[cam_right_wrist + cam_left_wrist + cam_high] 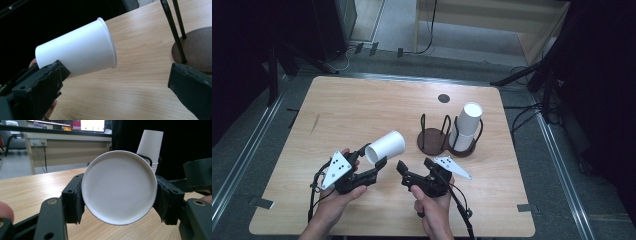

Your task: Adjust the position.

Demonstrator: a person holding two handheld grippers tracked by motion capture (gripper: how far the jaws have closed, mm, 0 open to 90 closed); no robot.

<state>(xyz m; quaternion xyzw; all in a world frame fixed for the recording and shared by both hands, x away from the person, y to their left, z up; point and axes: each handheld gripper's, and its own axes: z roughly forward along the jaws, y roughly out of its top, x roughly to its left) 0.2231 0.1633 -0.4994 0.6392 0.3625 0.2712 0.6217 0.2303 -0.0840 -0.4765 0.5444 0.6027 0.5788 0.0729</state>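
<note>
The left gripper squeezes a white paper cup near its bottom end. The cup lies on its side in the air, over the near part of the wooden table, a bit left of the middle. Its rim points far and right. The right gripper is just right of the cup, with its jaws wide apart and nothing in them. Farther right stand two dark round holders. The right one has a stack of cups.
</note>
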